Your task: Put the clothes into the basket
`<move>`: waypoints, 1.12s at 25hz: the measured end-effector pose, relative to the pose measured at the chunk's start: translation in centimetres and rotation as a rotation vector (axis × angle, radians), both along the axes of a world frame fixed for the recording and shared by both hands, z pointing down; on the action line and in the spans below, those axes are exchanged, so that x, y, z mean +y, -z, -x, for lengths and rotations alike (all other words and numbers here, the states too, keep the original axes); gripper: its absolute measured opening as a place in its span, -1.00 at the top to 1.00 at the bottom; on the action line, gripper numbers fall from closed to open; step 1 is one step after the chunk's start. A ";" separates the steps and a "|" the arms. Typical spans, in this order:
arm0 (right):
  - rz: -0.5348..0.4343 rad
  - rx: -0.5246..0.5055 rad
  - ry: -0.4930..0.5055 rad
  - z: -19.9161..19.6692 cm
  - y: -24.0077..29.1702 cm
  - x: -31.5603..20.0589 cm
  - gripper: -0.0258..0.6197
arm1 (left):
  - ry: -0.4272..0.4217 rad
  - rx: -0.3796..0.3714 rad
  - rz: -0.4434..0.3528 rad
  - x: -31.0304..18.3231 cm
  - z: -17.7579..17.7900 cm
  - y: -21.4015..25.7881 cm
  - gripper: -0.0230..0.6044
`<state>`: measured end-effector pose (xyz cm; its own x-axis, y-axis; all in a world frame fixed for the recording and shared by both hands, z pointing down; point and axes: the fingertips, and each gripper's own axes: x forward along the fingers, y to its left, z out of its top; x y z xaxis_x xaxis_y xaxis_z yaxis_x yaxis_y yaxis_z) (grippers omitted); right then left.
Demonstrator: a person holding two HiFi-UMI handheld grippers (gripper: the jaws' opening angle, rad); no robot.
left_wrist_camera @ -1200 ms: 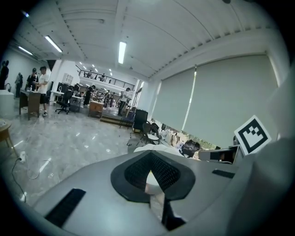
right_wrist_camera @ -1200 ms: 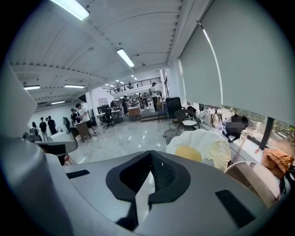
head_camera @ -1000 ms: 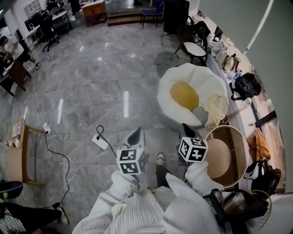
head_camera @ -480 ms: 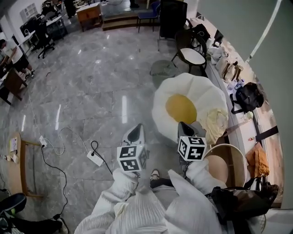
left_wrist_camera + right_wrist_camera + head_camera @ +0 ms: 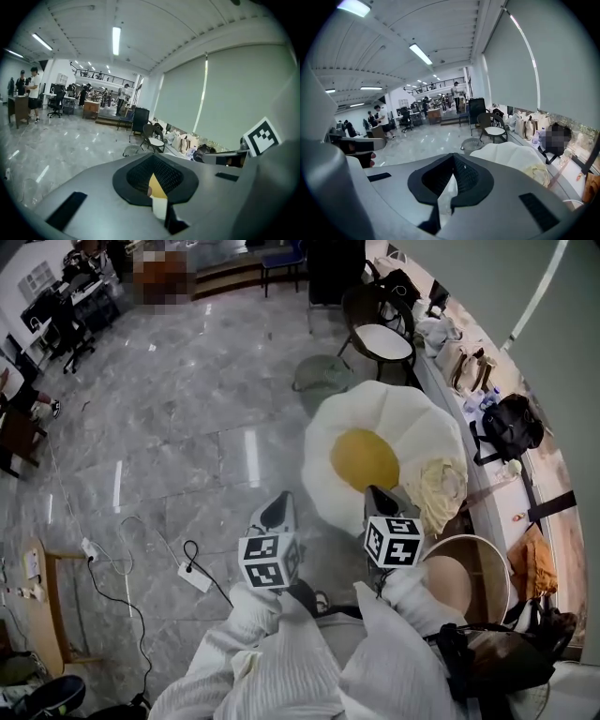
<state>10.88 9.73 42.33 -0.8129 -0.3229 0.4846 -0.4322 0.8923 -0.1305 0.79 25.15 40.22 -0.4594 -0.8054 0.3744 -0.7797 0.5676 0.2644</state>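
Clearance: open left, crowded right.
You have bare floor (image 5: 178, 446) on your left; egg-shaped beanbag (image 5: 412, 418) blocks ahead, basket (image 5: 494, 563) just beside it, power strip (image 5: 194, 576) near your feet.

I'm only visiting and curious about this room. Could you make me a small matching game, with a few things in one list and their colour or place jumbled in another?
Things
1. floor cushion
2. crumpled cloth
3. round basket
4. black bag

Colour or place
A. sits on the ledge along the wall
B. white with a yellow middle
C. pale cream, lying on the cushion's edge nearest the basket
D. tan, at the lower right of the head view

Pairs: 1-B, 2-C, 3-D, 4-A
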 end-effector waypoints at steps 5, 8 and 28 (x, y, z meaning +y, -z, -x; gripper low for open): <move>0.011 0.006 -0.104 -0.9 -0.6 -4.2 0.85 | -0.091 -0.019 0.003 -4.7 1.3 0.2 0.91; 0.014 0.014 -0.167 -1.1 -1.2 -6.9 0.85 | -0.135 -0.016 0.008 -7.9 2.5 -0.4 0.91; 0.057 -0.001 -0.451 18.7 -2.1 -22.2 0.85 | -0.411 -0.100 -0.006 -29.1 27.6 0.7 0.91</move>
